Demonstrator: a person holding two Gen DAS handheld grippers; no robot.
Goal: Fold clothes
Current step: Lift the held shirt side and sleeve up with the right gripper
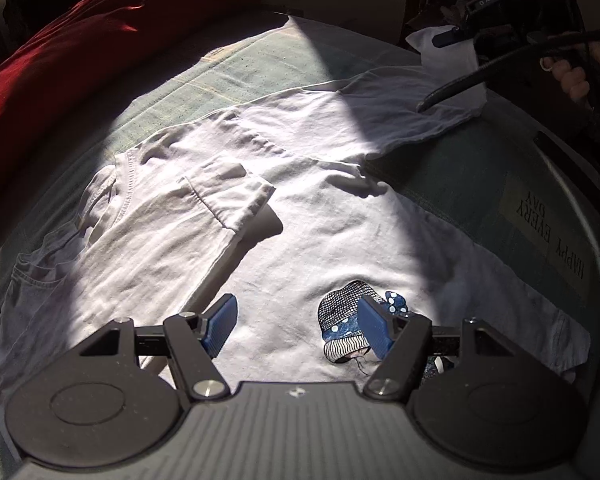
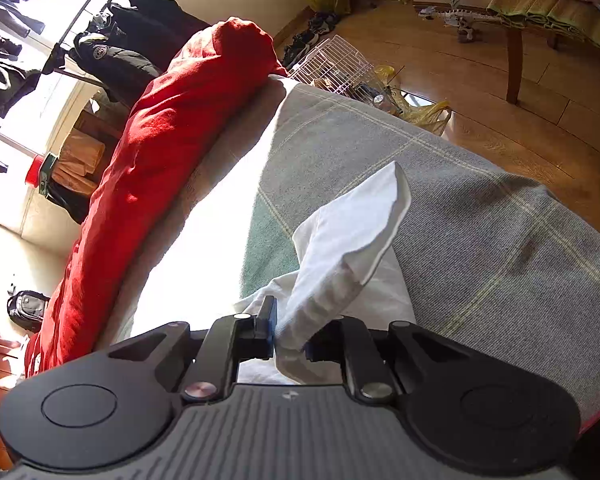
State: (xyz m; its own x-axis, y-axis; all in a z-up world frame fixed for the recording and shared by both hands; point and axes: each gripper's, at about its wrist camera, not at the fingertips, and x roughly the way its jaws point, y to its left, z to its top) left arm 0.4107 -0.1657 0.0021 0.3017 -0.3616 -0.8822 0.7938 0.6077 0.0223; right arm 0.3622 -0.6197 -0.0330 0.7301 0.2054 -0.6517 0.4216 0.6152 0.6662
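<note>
A white T-shirt [image 1: 300,208] with a blue and black print [image 1: 346,316] lies spread on the bed. One sleeve [image 1: 224,200] is folded over its body. My left gripper [image 1: 296,320] hovers over the shirt's lower part, open, nothing between its blue pads. At the far right of the left wrist view my right gripper [image 1: 456,36] holds the shirt's other sleeve [image 1: 448,60] lifted off the bed. In the right wrist view my right gripper [image 2: 290,334] is shut on that white sleeve [image 2: 352,236], whose end stands up past the fingers.
A red quilt [image 1: 100,36] [image 2: 152,152] lies rolled along the far side of the grey-green checked bedcover [image 2: 460,220]. A label with lettering [image 1: 552,236] sits at the bed's right edge. A wooden floor, a white wire cage [image 2: 332,64] and a chair leg [image 2: 514,64] lie beyond the bed.
</note>
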